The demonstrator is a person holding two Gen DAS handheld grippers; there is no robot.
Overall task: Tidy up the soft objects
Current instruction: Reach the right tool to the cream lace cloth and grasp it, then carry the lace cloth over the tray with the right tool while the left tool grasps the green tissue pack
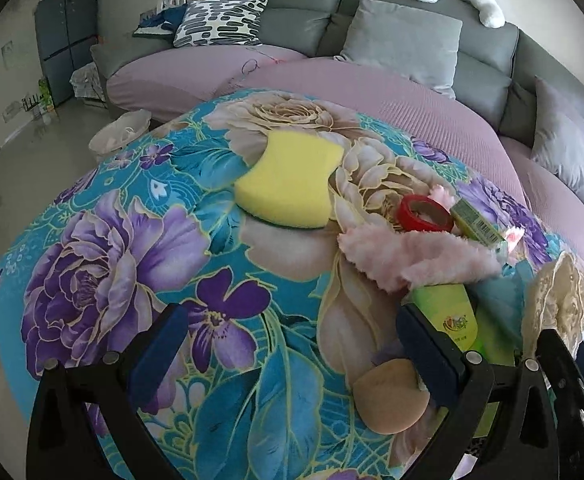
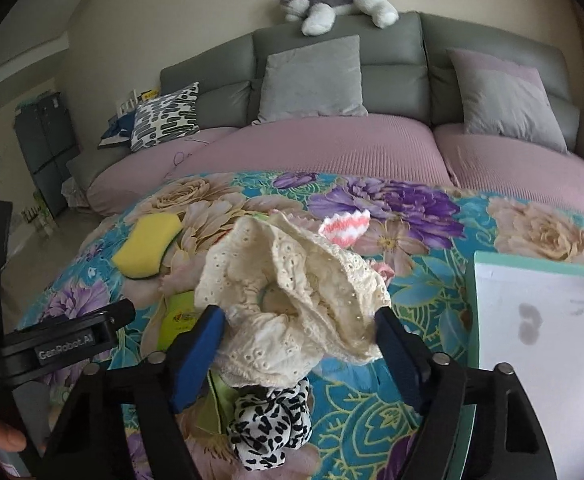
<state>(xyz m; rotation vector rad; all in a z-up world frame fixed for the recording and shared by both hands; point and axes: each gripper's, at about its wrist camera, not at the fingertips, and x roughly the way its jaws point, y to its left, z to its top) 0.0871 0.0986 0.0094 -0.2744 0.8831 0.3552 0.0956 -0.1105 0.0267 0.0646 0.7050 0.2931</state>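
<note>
My right gripper [image 2: 297, 332] has its blue pads against both sides of a bunched cream lace cloth [image 2: 292, 288], which stands up between them. Under it lies a black-and-white spotted scrunchie [image 2: 272, 428]. In the left wrist view the same lace cloth [image 1: 559, 300] rises at the right edge. My left gripper [image 1: 292, 316] is open above the floral cover [image 1: 132, 240], nothing between its fingers. A beige round puff [image 1: 387, 396] lies by its right finger. Farther off lie a yellow sponge [image 1: 288, 176] and a pink fluffy cloth [image 1: 411, 256].
A red tape roll [image 1: 425, 214], a green box [image 1: 473, 224] and a green pack [image 1: 447, 316] sit among the soft things. A white tray with a teal rim [image 2: 539, 320] is at the right. Behind stands a grey sofa [image 2: 331, 80] with cushions and a plush dog [image 2: 339, 0].
</note>
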